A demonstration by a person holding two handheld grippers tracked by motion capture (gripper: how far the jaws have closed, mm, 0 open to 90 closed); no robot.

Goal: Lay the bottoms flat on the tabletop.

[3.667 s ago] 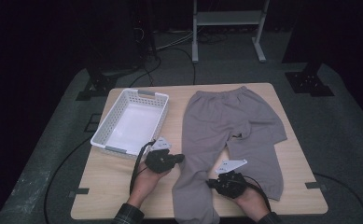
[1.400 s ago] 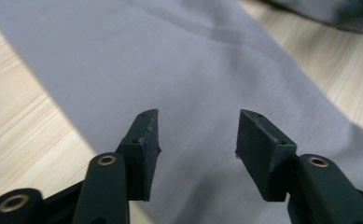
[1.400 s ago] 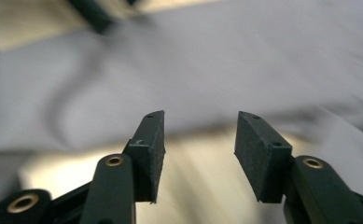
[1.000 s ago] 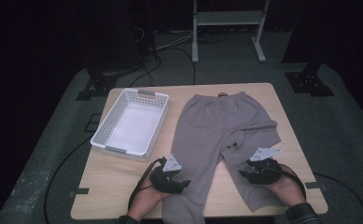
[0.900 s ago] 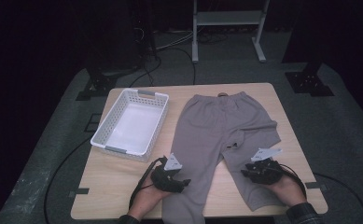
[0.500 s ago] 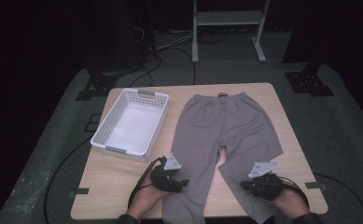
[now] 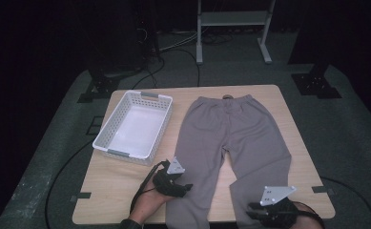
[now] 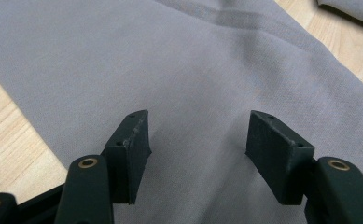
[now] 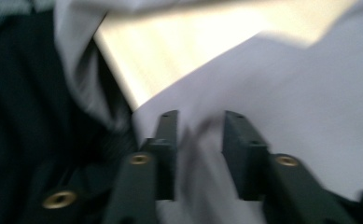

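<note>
Grey sweatpants (image 7: 235, 138): lying flat on the wooden table (image 7: 116, 186), legs pointing toward the person, beside a white basket (image 7: 134, 125). Left gripper (image 7: 185, 187): hovering at one leg's edge, jaws standing apart over the cloth. Right gripper (image 7: 252, 210): jaws just reopening, a fold of the other leg's hem sitting between them.

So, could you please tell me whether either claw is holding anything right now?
Left claw holds nothing, open over the grey fabric trousers. Right claw has a fold near a leg's hem between its jaws; a grip cannot be told.
</note>
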